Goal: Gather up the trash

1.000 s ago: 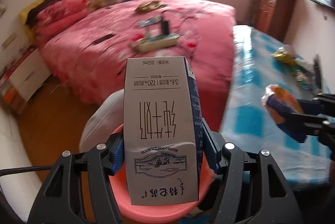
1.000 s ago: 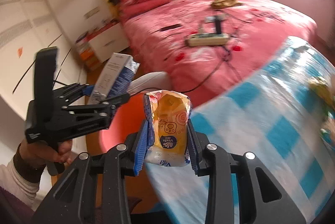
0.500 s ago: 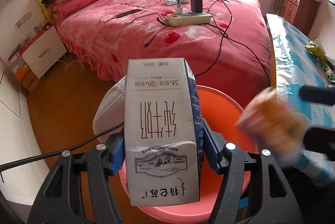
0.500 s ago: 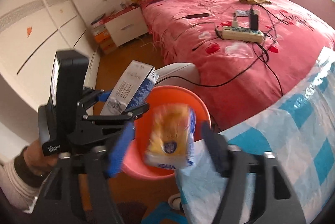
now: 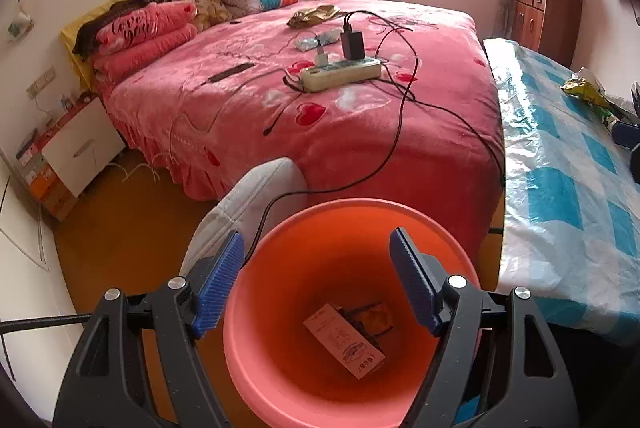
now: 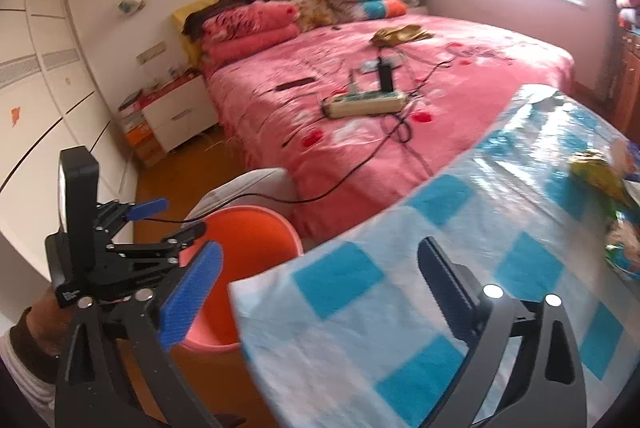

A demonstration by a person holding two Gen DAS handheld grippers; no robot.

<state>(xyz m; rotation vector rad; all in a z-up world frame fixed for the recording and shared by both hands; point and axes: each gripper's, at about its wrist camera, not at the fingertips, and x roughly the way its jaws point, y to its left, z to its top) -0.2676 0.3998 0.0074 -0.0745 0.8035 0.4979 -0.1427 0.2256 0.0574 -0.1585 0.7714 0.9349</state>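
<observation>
An orange bin [image 5: 352, 206] stands on the floor by the table's corner. A white milk carton [image 5: 344, 344] and an orange-yellow packet [image 5: 374, 320] lie at its bottom. My left gripper [image 5: 318, 252] hangs over the bin's mouth, its jaws opening with nothing between them. It also shows in the right wrist view as the left gripper [image 6: 172, 218], held by a hand above the bin [image 6: 256, 216]. My right gripper [image 6: 320, 256] hovers over the table's near corner, jaws opening wide and empty. A yellow-green wrapper [image 6: 596, 176] [image 5: 584, 90] lies further along the table.
The table [image 6: 400, 312] has a blue-and-white checked cover. A pink bed [image 5: 320, 108] carries a power strip [image 5: 340, 72] and cables. A grey-white cushion [image 5: 248, 200] leans behind the bin. A white nightstand [image 5: 80, 152] stands by the wall.
The milk carton left my left gripper and the packet left my right gripper; both now lie in the bin. Both grippers opened, and the right one swung over the table.
</observation>
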